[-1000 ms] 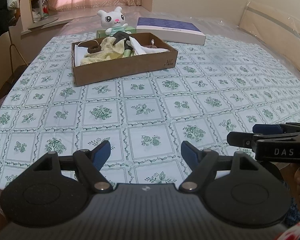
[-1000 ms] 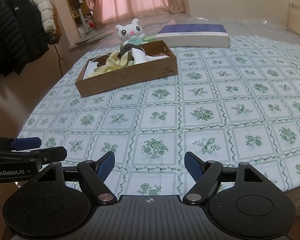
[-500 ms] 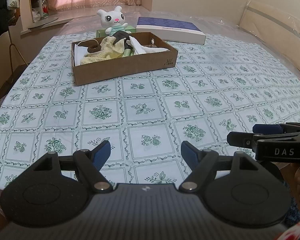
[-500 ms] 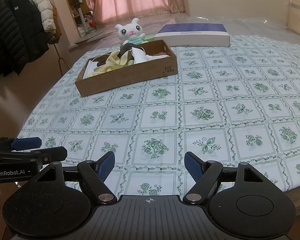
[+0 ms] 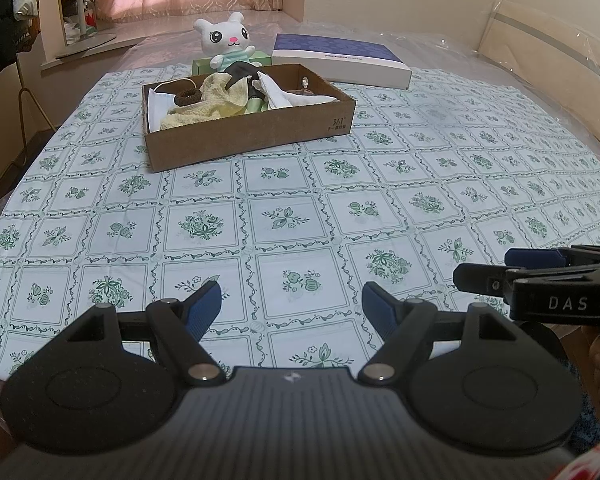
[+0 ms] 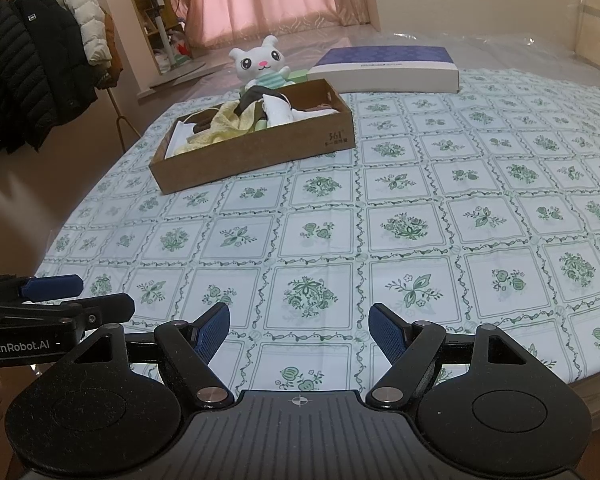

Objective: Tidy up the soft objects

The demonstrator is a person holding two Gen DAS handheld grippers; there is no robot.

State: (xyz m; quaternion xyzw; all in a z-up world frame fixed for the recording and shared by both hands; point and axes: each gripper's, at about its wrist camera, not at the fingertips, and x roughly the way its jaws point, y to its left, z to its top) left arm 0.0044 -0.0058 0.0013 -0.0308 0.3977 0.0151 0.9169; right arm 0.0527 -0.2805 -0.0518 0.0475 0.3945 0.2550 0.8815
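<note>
A brown cardboard box stands at the far left of the table. It holds a yellow towel, a white cloth, a dark cloth and a brown hair tie. A white plush bunny sits behind the box. My left gripper is open and empty over the table's near edge. My right gripper is open and empty beside it, and shows side-on in the left wrist view.
A flat blue-and-white box lies behind the cardboard box. A green box sits under the bunny. A floral tablecloth covers the table. Coats hang at the left.
</note>
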